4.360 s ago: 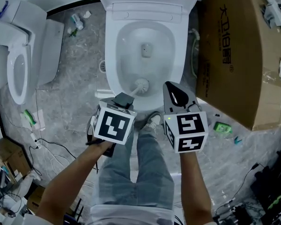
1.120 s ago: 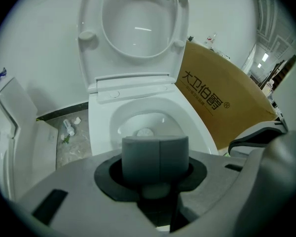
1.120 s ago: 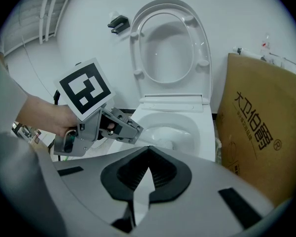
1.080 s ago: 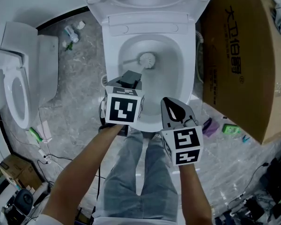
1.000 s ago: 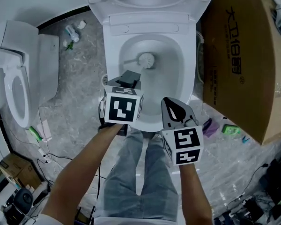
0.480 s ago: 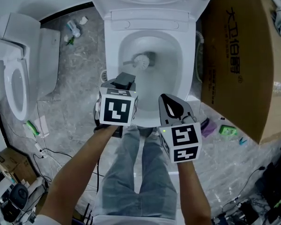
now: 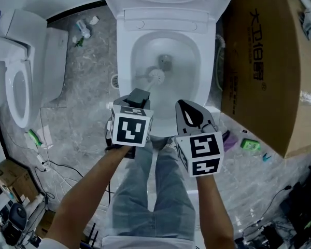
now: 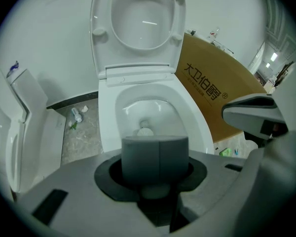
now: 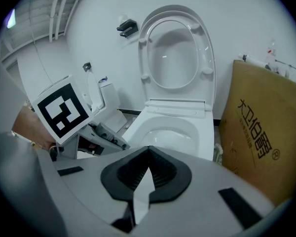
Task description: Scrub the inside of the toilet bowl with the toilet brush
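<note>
Bowl (image 7: 189, 61): brush (image 7: 156, 75) in left hand-held gripper (image 7: 139, 94)

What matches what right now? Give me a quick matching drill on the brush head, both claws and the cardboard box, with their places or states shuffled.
Things:
1. brush head
2. left claw
3. right claw
4. cardboard box

Places or states:
A. shut, nothing in it
B. down inside the toilet bowl
C. standing on the floor, right of the toilet bowl
D. clamped on the brush handle

Pairs: 1-B, 2-D, 3-A, 4-C.
</note>
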